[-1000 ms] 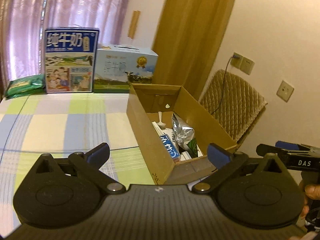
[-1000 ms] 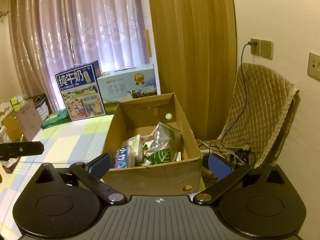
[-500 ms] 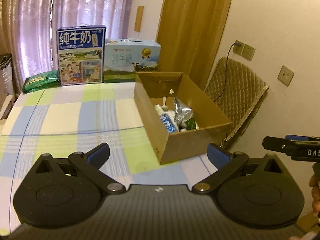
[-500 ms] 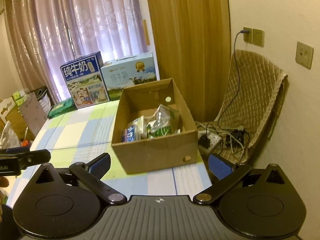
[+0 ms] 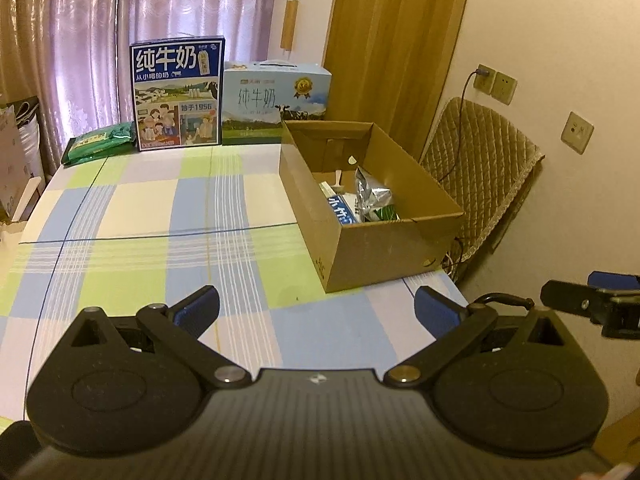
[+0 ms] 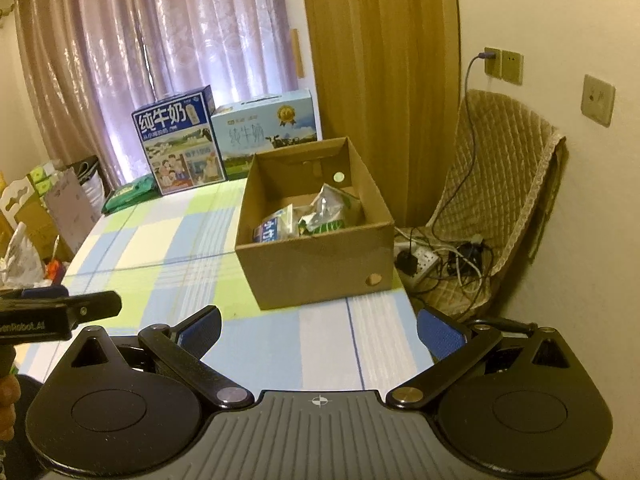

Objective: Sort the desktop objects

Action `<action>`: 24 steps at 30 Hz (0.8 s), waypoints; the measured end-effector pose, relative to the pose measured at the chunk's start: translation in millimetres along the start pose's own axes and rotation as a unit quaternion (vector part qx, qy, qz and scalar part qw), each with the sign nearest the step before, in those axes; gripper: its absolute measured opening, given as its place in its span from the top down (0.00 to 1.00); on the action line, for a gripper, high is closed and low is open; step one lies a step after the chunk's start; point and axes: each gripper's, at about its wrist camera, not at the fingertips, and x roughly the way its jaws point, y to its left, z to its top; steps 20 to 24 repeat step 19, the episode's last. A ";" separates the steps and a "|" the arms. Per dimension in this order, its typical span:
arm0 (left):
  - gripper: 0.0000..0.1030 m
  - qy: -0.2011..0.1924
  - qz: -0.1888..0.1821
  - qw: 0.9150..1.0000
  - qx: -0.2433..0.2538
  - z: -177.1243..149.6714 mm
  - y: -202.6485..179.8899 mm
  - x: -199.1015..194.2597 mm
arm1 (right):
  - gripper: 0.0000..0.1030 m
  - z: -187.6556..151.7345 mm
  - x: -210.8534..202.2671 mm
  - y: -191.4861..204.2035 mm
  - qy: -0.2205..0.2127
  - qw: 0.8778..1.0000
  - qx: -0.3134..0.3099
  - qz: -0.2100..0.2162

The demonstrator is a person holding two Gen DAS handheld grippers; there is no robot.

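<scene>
Both pairs of tongs hang over the near edge of the tabletop [image 5: 160, 208], which wears a checked cloth of blue, green and cream. My left tongs [image 5: 316, 312] stand spread wide with nothing between the blue pads. My right tongs [image 6: 318, 330] are likewise spread wide and carry nothing. In the left wrist view the right tongs show as a black bar at the far right edge; in the right wrist view the left tongs show at the left edge, with part of a hand [image 6: 8, 408] below them.

The cardboard box [image 6: 320, 268] sits on the right side of the tabletop, close to the right edge, top open. Inside I see a silver foil pouch [image 5: 374, 194] with green print, upright and leaning, and just beside it a blue-and-white carton [image 5: 340, 210]. Some pale items lie behind them; I cannot tell what they are.

At the far end of the tabletop stand two milk cases side by side: a dark blue one [image 5: 178, 94] and a pale blue one [image 5: 276, 102], touching. A green packet [image 5: 100, 142] lies flat left of the dark one.

Beyond the tabletop: lilac curtains [image 6: 160, 48], a quilted chair [image 6: 504, 184], a power strip with cables [image 6: 424, 258] on the floor.
</scene>
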 end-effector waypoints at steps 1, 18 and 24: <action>0.01 0.001 0.001 1.000 -0.001 -1.2 -0.2 0.2 | 0.02 -1.0 0.4 1.1 0.001 1.000 -0.002 -0.002; 0.01 -0.011 0.012 1.000 -0.015 -4.6 2.0 -0.7 | 0.02 -3.8 0.5 13.8 -0.003 1.000 -0.012 -0.010; 0.01 -0.010 0.013 1.000 -0.016 -4.6 2.8 -0.2 | 0.02 -4.1 0.6 14.0 -0.003 1.000 -0.012 -0.010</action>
